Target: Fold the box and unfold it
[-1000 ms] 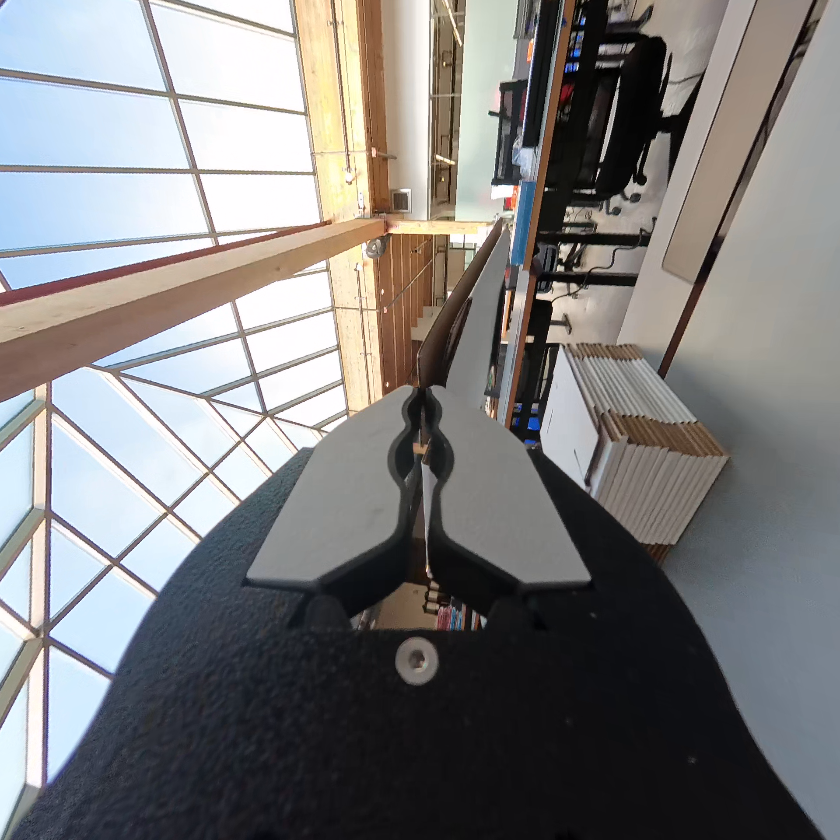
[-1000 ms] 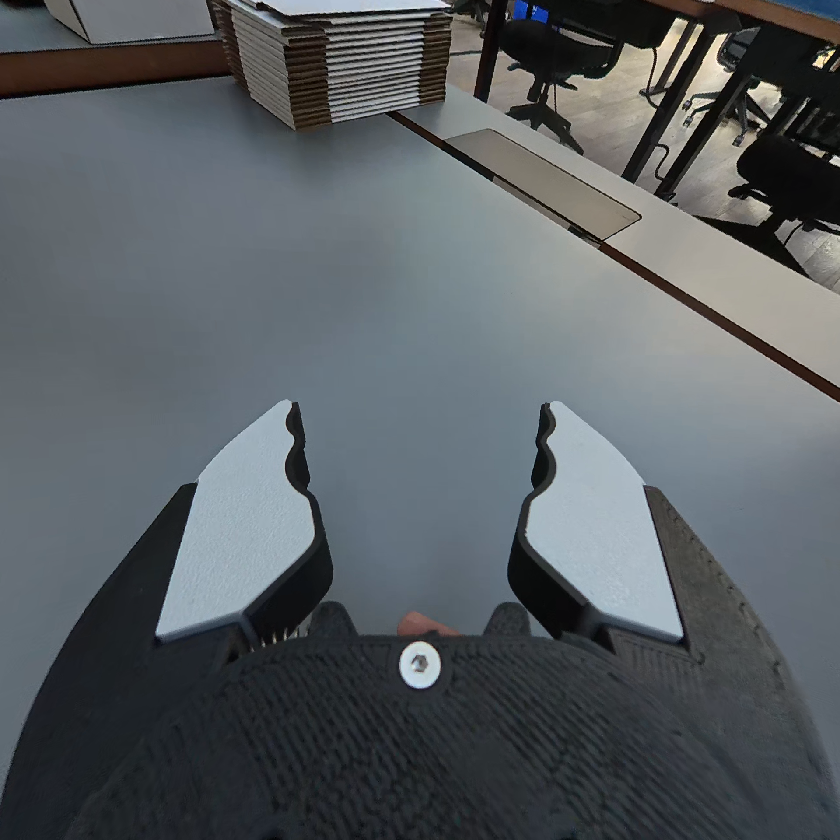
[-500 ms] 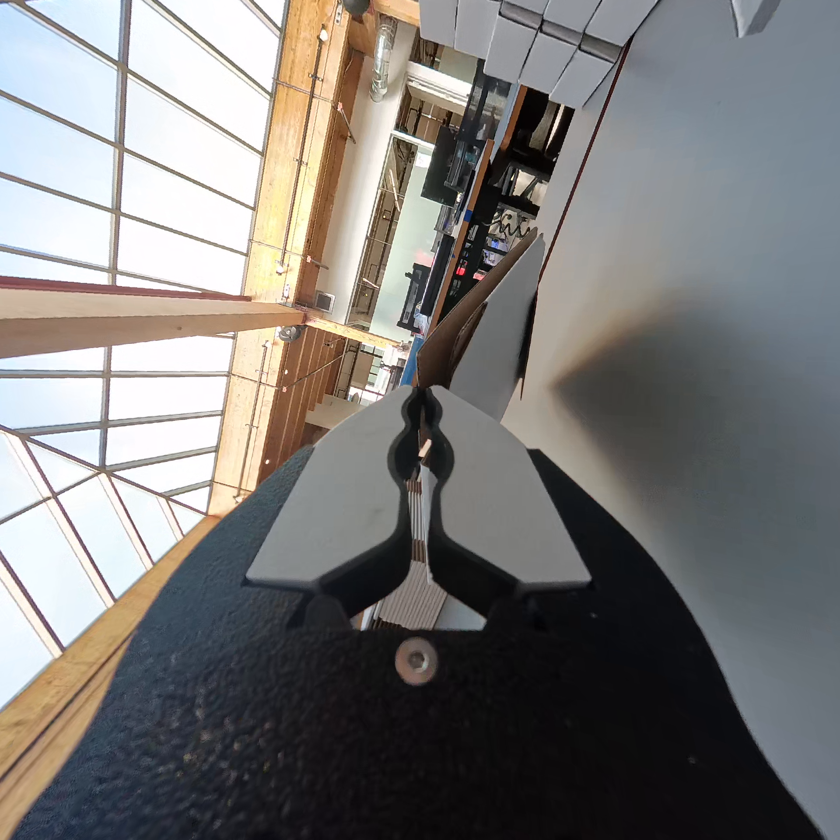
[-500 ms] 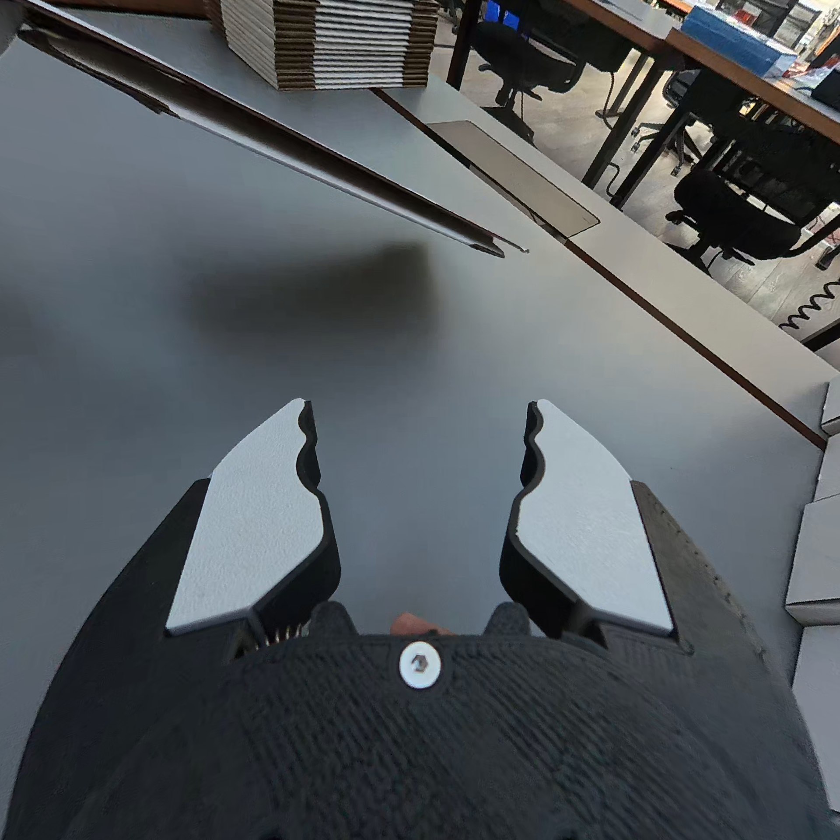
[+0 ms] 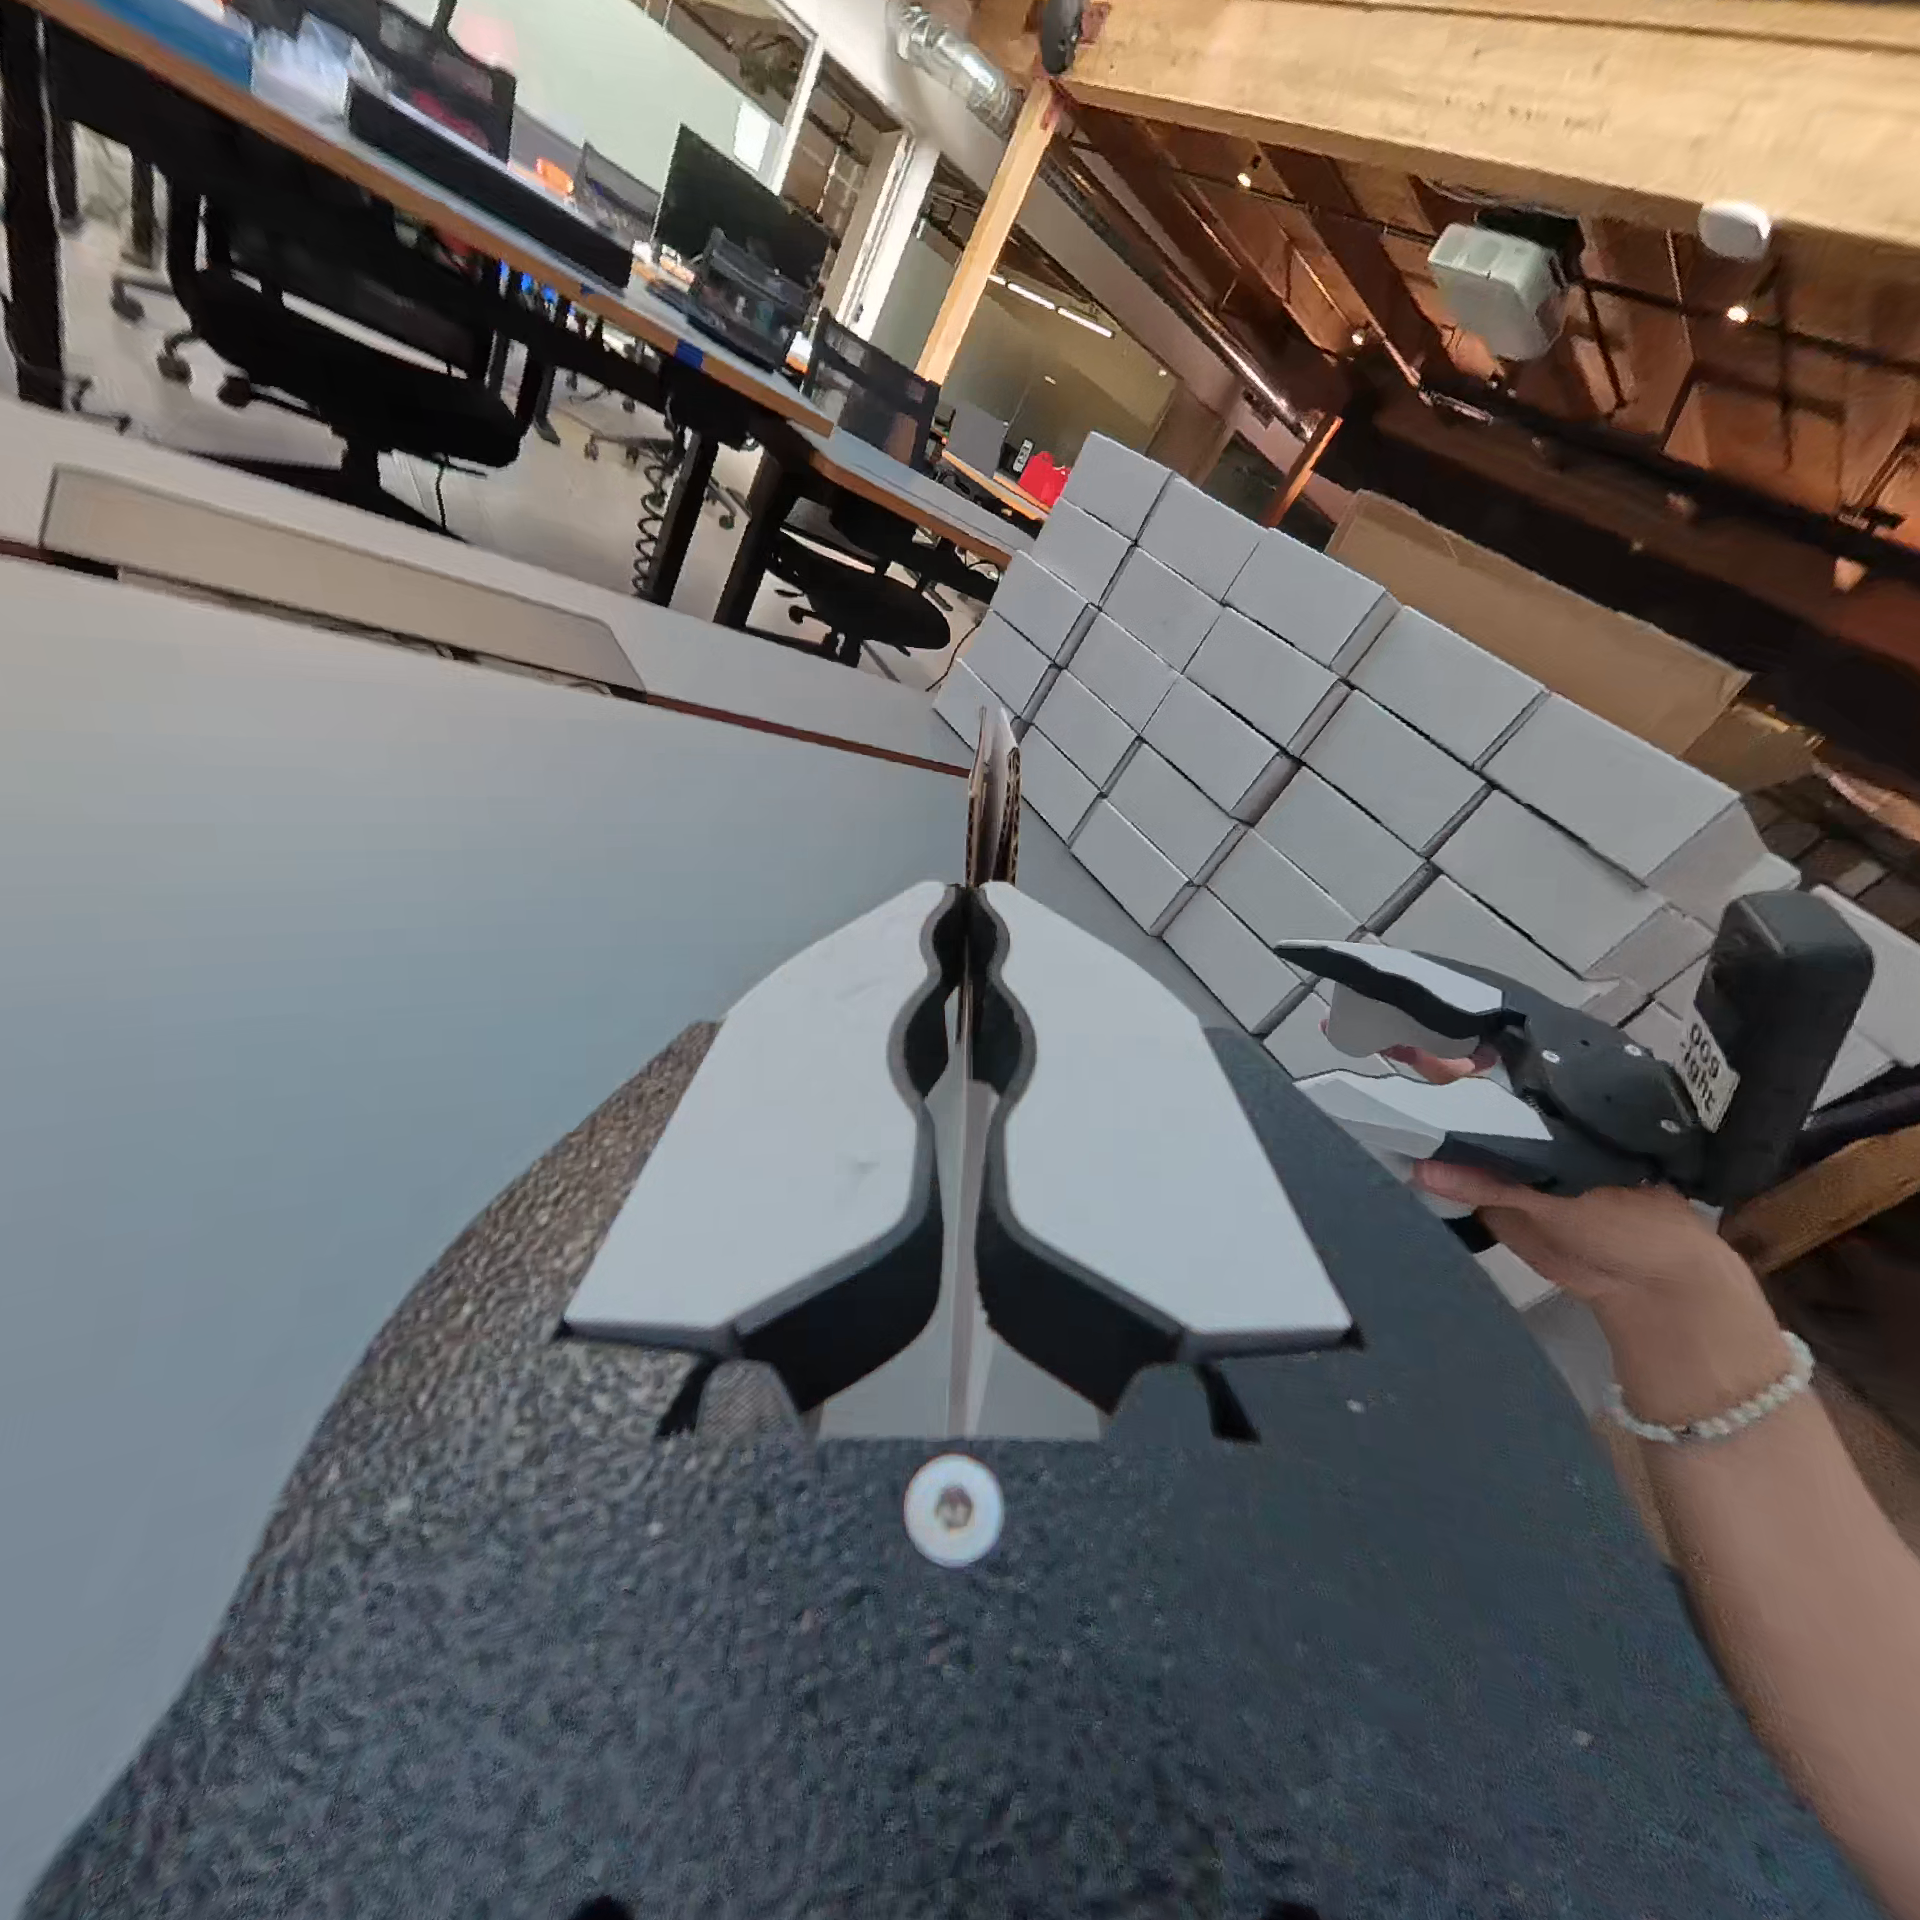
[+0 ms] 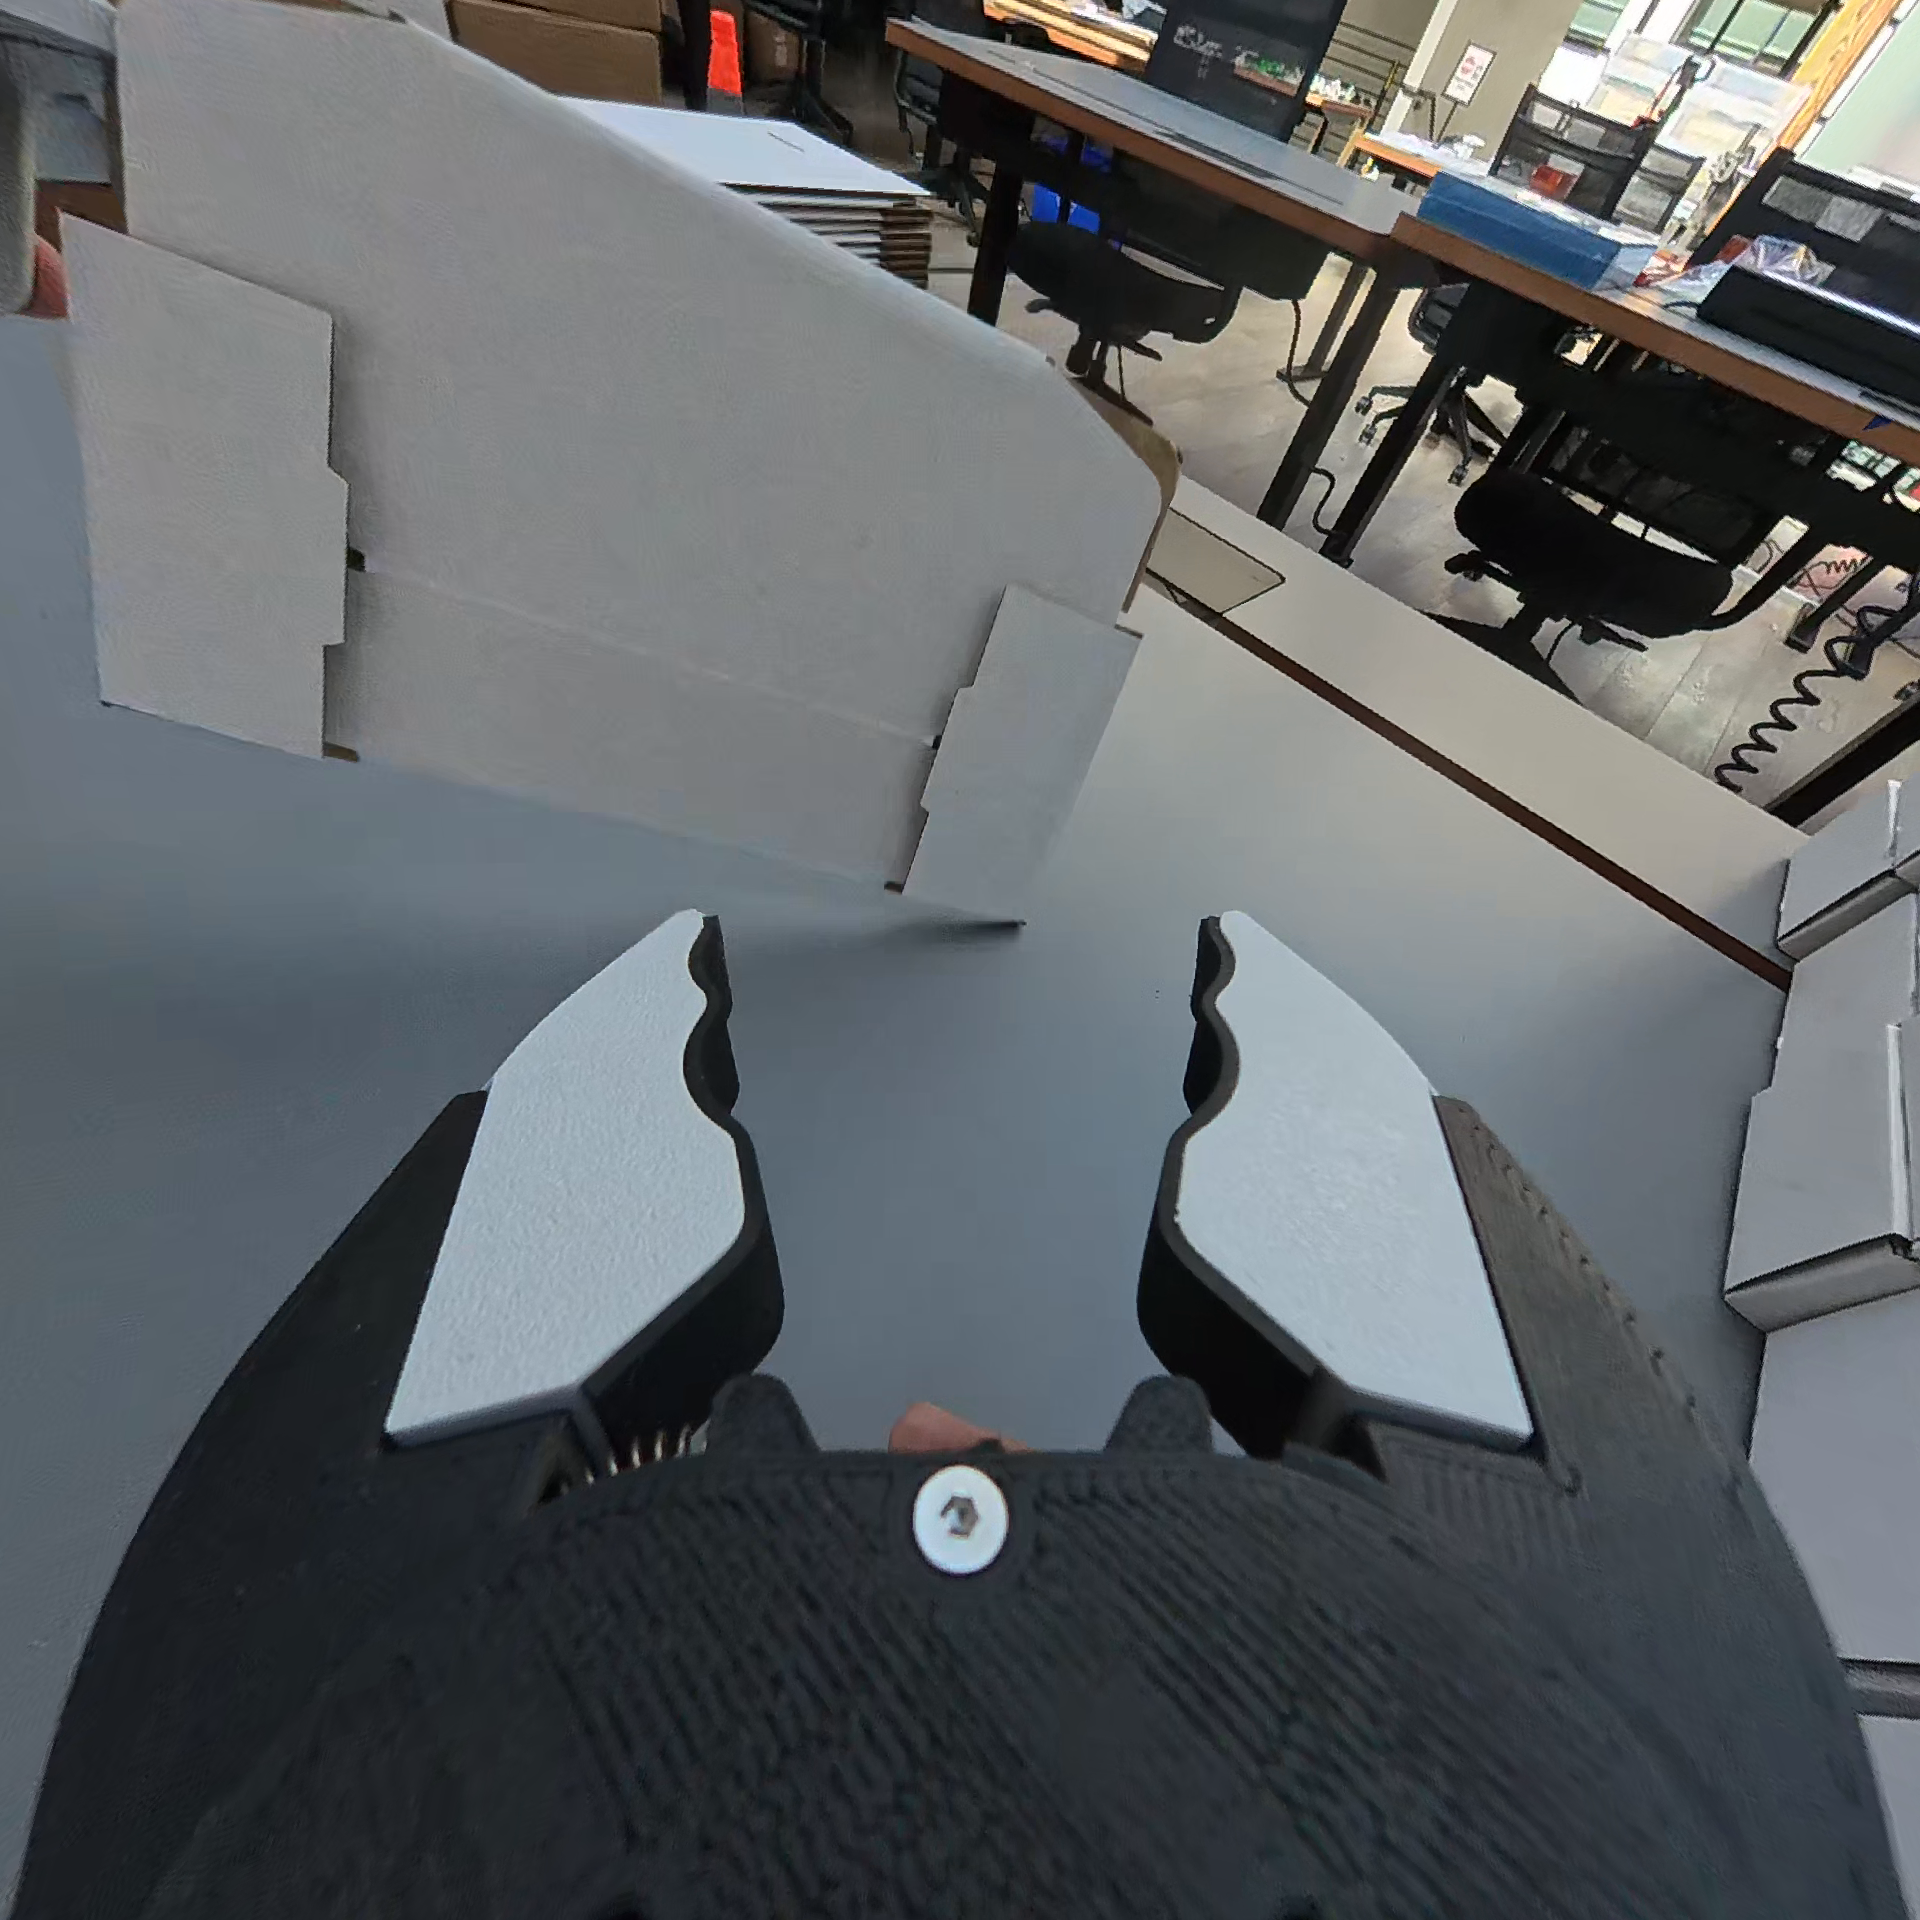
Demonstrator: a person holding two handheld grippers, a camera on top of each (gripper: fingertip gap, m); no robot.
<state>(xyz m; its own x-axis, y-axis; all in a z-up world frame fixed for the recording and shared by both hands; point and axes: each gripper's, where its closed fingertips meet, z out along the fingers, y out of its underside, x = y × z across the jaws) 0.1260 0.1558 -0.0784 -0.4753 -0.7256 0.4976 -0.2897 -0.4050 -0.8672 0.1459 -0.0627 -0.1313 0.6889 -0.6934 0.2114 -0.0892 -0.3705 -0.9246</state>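
Observation:
My left gripper (image 5: 968,914) is shut on a flat white cardboard box blank (image 5: 992,790), seen edge-on between its fingers. In the right wrist view the same blank (image 6: 623,499) hangs tilted above the grey table (image 6: 260,987), its lower right flap close to the surface. My right gripper (image 6: 956,935) is open and empty, just in front of and below the blank's lower edge. It also shows in the left wrist view (image 5: 1340,997), held in a hand at the right.
A wall of folded white boxes (image 5: 1299,727) stands at the table's right side; some show at the right (image 6: 1849,1195). A stack of flat blanks (image 6: 831,208) lies behind the held blank. Desks and office chairs (image 6: 1579,561) stand beyond the table edge.
My left gripper has swung round from pointing at the ceiling to level over the table, carrying the blank. The blank has come into full view in front of my open right gripper.

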